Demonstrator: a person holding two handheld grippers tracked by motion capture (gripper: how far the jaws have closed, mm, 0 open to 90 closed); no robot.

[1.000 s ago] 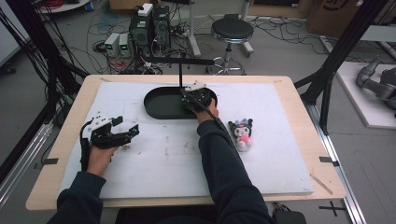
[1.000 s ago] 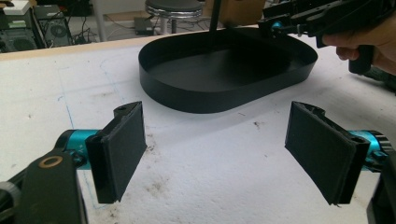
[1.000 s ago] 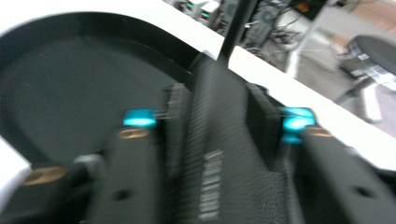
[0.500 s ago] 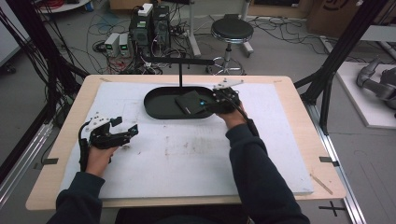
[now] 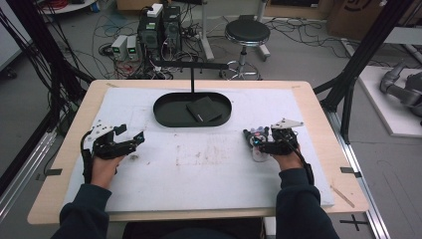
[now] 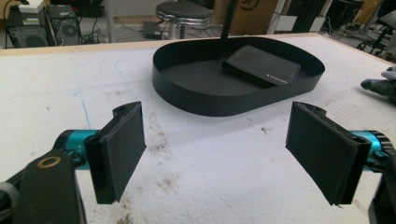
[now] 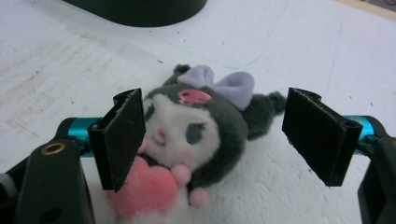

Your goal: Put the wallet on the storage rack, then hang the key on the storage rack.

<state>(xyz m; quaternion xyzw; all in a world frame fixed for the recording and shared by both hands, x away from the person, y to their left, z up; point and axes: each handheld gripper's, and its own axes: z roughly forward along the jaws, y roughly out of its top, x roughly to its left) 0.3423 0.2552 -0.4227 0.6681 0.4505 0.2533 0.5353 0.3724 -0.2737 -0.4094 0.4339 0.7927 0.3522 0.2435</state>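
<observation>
Right of the black tray [image 5: 169, 118], away from the wallet [image 5: 204, 109] dropped inside: right hand-held gripper [image 7: 217, 140] now straddling the plush toy [image 7: 196, 140], jaws just spread wide, nothing clamped. Next pick lined up.

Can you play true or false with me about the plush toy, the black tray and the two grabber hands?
1. The plush toy lies on the white table cover, between the right gripper's jaws. True.
2. The right gripper squeezes the toy tight. False: its jaws stand wide open and have just been opening; the far pad is clear of the toy.
3. A black wallet lies inside the black tray. True.
4. The left gripper holds the wallet. False: its open jaws hold nothing, short of the tray.
5. The toy sits in the tray. False: it lies on the cover outside it.
</observation>
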